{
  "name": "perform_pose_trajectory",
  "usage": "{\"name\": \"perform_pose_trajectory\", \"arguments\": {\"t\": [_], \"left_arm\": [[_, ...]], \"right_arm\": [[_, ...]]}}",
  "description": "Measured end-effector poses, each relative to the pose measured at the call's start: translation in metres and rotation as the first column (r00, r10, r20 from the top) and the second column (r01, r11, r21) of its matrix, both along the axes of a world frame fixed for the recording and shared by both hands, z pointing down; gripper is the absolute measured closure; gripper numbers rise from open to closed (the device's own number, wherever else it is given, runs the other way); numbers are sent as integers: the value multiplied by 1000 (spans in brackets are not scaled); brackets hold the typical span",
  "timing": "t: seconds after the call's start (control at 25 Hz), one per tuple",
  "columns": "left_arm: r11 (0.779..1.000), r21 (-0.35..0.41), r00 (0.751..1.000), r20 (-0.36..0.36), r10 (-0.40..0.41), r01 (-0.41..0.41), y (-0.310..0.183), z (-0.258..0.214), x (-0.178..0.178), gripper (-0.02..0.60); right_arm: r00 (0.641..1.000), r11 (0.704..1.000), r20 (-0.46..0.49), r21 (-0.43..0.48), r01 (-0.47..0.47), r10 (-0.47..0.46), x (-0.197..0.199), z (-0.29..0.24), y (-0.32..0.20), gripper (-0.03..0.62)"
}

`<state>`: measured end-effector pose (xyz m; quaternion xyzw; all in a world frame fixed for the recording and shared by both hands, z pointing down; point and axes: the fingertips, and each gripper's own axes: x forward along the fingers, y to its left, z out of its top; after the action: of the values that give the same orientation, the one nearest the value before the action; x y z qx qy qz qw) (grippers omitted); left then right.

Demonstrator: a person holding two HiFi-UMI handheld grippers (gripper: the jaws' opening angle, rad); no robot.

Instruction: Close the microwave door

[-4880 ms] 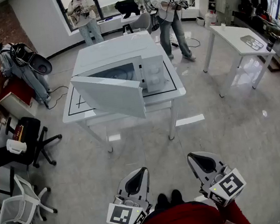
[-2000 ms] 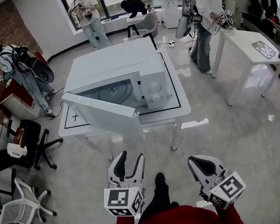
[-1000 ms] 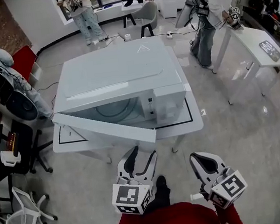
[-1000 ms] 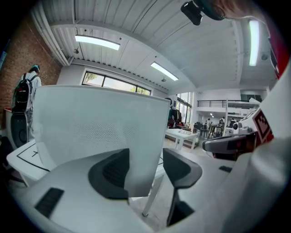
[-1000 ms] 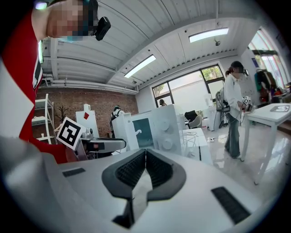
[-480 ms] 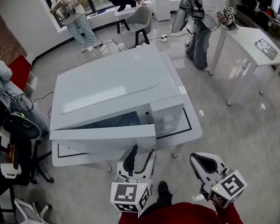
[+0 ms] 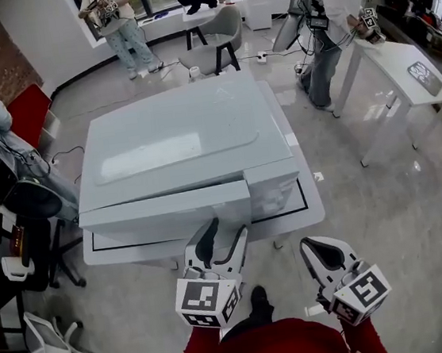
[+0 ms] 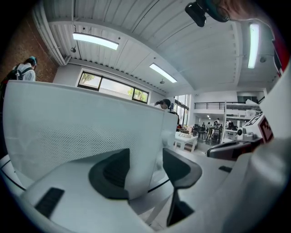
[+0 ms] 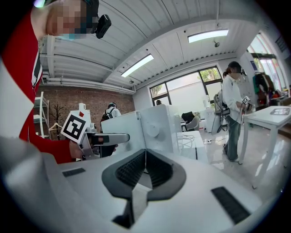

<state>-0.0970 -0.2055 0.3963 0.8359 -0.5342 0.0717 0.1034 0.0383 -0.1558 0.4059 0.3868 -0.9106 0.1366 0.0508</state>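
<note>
Big white box microwave (image 7: 185, 140) sits on white worktop (image 7: 313, 194). Its white front door (image 7: 169, 211) is just short of shut. Left claw (image 7: 224, 237) spread wide, straddling door's free edge, clamping nothing. Likely positioned to shove door home. Right claw (image 7: 316, 249) closed, empty, parked low near body, probably spare.

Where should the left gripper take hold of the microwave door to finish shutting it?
Probably grip the door by its free right edge, coming from the front. It is a thin upright panel that seems not quite shut, and that edge stands between the left gripper's open jaws.
</note>
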Motion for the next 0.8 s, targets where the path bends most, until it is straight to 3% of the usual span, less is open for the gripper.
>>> {"name": "perform_pose_trajectory", "arguments": {"t": [0.28, 0.4, 0.6, 0.8], "left_arm": [[999, 7, 999, -7, -44, 44, -5, -1, -9, 412], [997, 17, 996, 34, -81, 81, -6, -1, -13, 446], [985, 18, 984, 51, -172, 171, -9, 0, -26, 569], [984, 22, 982, 63, -180, 179, -7, 1, -27, 571]], "right_arm": [[1000, 999, 6, -35, -1, 1, -4, 0, -5, 579], [1000, 1000, -3, -30, -3, 3, -2, 4, -5, 579], [1000, 999, 3, -32, -10, 10, -4, 3, -8, 579], [1000, 999, -6, -38, 1, -1, -6, 7, -7, 579]]}}
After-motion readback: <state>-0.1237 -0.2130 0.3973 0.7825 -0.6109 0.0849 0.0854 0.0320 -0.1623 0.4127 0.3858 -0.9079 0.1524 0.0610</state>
